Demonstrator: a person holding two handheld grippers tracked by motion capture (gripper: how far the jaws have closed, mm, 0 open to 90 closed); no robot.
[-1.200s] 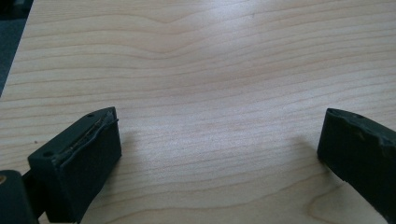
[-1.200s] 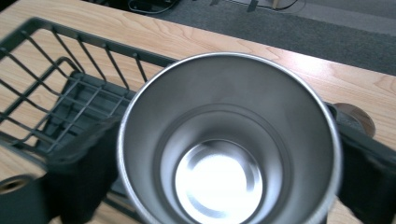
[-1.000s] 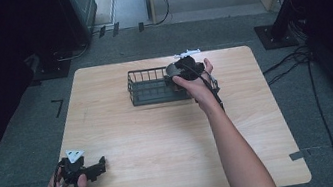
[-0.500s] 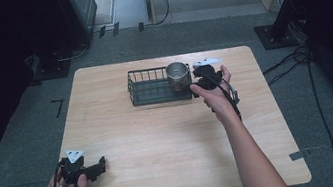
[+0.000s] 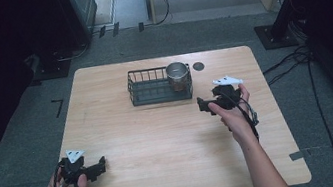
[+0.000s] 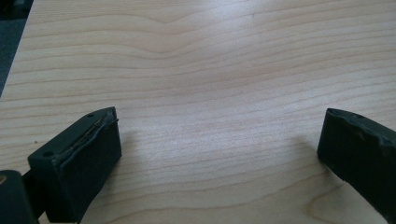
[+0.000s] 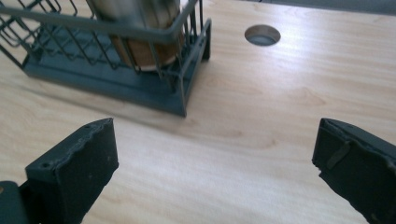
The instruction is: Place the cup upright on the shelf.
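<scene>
While the metal cup [image 5: 177, 73] stands upright in the right end of the wire basket [image 5: 153, 86], upper centre of the high view, the right gripper [image 5: 205, 105] hangs just lower right of it, jaws spread wide and empty. Far lower left, the left gripper [image 5: 99, 167] rests released over bare worktop [image 5: 162, 144].

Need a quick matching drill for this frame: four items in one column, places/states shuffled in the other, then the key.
1. metal cup
2. wire basket
3. left gripper
4. right gripper

A. near the table's front left corner, open
B. standing in the basket's right end
C. open, right of the basket
D. at the table's far middle

Pairs: 1-B, 2-D, 3-A, 4-C
</scene>
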